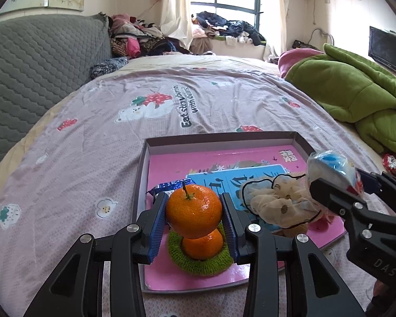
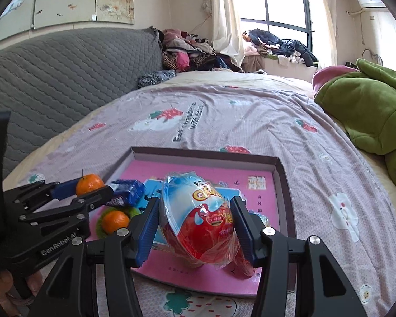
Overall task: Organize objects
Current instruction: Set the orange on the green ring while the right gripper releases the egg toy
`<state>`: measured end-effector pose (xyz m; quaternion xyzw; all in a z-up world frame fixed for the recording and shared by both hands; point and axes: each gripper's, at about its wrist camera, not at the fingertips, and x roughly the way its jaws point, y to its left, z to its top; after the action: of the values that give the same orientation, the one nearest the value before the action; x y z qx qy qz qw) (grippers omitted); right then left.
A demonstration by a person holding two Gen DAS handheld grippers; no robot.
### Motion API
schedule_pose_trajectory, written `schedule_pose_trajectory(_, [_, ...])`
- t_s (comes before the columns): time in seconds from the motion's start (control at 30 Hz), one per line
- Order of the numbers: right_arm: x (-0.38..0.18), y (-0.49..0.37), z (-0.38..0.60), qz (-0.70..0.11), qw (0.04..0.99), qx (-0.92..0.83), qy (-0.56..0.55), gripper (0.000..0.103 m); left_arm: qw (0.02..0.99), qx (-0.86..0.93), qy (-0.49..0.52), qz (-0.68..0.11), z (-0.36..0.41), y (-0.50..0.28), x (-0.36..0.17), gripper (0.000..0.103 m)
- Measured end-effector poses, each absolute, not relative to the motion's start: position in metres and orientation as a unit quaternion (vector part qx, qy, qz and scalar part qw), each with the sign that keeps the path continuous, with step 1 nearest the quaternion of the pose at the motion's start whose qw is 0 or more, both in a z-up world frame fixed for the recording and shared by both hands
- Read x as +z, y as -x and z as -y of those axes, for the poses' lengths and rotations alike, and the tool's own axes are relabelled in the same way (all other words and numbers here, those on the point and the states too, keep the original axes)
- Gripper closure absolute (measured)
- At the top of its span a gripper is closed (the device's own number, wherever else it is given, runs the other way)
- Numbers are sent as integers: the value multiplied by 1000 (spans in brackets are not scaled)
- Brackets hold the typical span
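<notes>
My left gripper (image 1: 194, 211) is shut on an orange mandarin (image 1: 194, 211) with a short stem, held above the near left of a shallow box (image 1: 219, 136) with a pink floor. Under it a second mandarin (image 1: 202, 245) rests on a green fuzzy ring (image 1: 198, 264). My right gripper (image 2: 196, 227) is shut on a red and blue wrapped toy egg (image 2: 196, 219) over the box (image 2: 206, 153). In the right wrist view the left gripper (image 2: 89, 187) and its mandarin (image 2: 89, 183) show at the left. A cream flowered scrunchie (image 1: 279, 203) lies in the box.
A blue snack packet (image 1: 169, 186) lies in the box behind the mandarins. The box sits on a pink strawberry-print bedspread (image 1: 92, 158). A green blanket (image 1: 356, 97) is heaped at the right, a grey quilted headboard (image 1: 39, 60) at the left, and piled clothes (image 1: 140, 37) at the back.
</notes>
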<state>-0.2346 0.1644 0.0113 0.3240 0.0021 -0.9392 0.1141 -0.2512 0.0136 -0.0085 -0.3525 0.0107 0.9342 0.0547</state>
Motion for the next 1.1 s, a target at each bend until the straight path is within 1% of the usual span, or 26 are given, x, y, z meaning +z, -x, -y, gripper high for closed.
schedule_pose_trajectory(0.6, [-20, 255, -156, -15, 101, -932, -347, 49, 50, 926, 375, 2, -10, 268, -37, 62])
schedule_pose_trajectory(0.93, [-29, 257, -156, -23, 87, -930, -356, 48, 44, 924, 381, 4, -8, 271, -45, 62])
schedule_pose_trajectory(1.1, [-34, 258, -158, -22, 81, -927, -366, 48, 40, 925, 378, -1, -9, 269, -47, 58])
